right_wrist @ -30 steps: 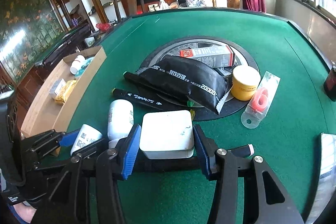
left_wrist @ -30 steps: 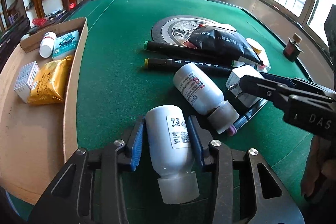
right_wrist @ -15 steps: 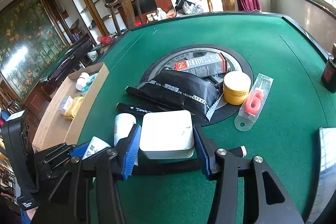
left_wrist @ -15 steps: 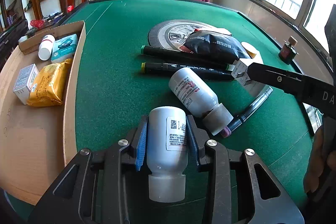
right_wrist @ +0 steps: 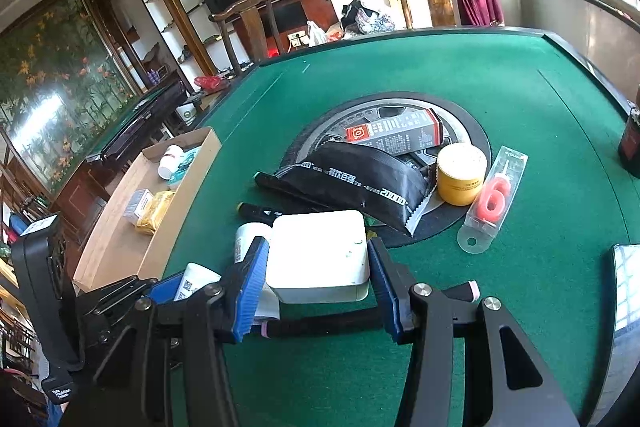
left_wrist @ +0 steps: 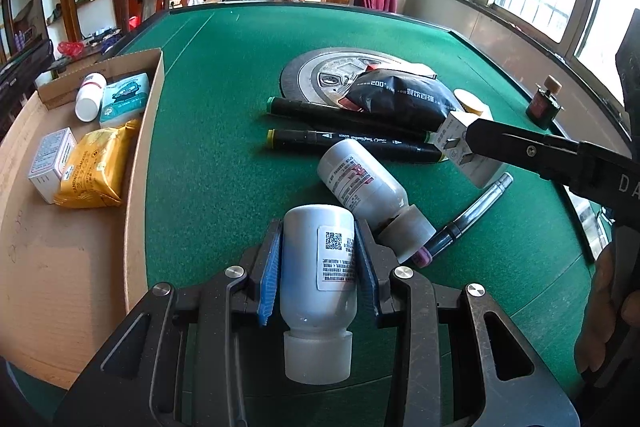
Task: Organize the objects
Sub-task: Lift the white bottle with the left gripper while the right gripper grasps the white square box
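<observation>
Green table (left_wrist: pixel 224 163): bottle (left_wrist: pixel 318 267) in left claw (left_wrist: pixel 318 269)

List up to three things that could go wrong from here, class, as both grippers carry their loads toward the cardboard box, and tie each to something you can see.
1. The left gripper holds the white bottle by its smooth round body, heavy cap end toward the camera; it may slide out.
2. The second bottle lies against the held one, so a lift could set it rolling.
3. The right gripper holds the white charger above the pink-tipped marker; a drop could scatter things.
</observation>
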Demonstrator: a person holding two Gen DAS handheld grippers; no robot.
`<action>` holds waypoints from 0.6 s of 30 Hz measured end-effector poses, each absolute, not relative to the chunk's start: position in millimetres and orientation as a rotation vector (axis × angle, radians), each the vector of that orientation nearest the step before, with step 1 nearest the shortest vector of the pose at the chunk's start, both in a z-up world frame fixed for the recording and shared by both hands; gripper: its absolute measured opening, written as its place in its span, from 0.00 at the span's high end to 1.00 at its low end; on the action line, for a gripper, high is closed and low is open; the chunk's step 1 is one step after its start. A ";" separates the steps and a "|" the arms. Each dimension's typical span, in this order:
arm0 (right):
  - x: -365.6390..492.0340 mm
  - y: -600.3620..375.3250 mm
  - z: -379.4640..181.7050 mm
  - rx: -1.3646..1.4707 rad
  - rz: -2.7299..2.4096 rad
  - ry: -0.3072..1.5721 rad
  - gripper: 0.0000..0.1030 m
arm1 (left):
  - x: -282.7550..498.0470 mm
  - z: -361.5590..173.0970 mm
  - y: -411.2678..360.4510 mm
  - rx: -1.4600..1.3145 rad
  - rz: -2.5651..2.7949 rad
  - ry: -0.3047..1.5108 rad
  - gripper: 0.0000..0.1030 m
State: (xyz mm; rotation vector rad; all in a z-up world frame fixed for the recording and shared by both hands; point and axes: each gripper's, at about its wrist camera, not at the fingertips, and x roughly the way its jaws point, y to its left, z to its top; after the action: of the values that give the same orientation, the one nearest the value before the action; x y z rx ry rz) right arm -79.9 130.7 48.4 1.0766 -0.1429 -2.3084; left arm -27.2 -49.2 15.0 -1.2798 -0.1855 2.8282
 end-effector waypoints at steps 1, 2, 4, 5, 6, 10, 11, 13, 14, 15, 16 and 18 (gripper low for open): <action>-79.7 130.5 48.6 1.076 -2.308 -0.146 0.52 | -26.8 15.4 -49.2 -1.276 2.831 -0.184 0.67; -79.3 129.7 48.7 1.076 -2.305 -0.145 0.52 | -26.5 15.8 -49.2 -1.274 2.834 -0.183 0.67; -78.2 128.8 48.8 1.075 -2.304 -0.148 0.52 | -25.7 16.5 -48.6 -1.269 2.837 -0.178 0.67; -77.9 128.5 49.0 1.075 -2.302 -0.147 0.52 | -25.3 17.1 -48.5 -1.266 2.840 -0.176 0.67; -77.5 127.9 49.3 1.074 -2.301 -0.146 0.52 | -25.1 17.8 -47.8 -1.261 2.845 -0.172 0.67; -76.1 127.4 49.7 1.075 -2.297 -0.150 0.52 | -22.9 20.5 -46.1 -1.240 2.859 -0.157 0.67; -75.0 127.2 50.3 1.074 -2.297 -0.155 0.52 | -22.7 21.2 -45.8 -1.236 2.861 -0.154 0.67; -72.3 126.6 52.0 1.072 -2.298 -0.165 0.52 | -21.3 23.2 -44.8 -1.223 2.871 -0.145 0.67; -70.4 126.9 53.5 1.068 -2.299 -0.174 0.52 | -20.5 24.6 -44.9 -1.214 2.876 -0.142 0.67; -69.2 126.7 54.4 1.065 -2.302 -0.183 0.52 | -19.3 26.6 -44.8 -1.201 2.882 -0.140 0.67; -67.5 126.4 55.4 1.062 -2.305 -0.190 0.52 | -18.0 28.6 -44.6 -1.189 2.887 -0.136 0.67; -63.7 123.6 56.5 1.060 -2.308 -0.207 0.52 | -15.0 32.3 -44.8 -1.168 2.894 -0.132 0.67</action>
State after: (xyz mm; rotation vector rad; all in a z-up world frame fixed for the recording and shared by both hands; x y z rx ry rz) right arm -63.7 123.6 56.5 1.0600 -0.2069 -2.3079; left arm -15.0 -44.8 32.3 -1.1682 -0.1316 2.8944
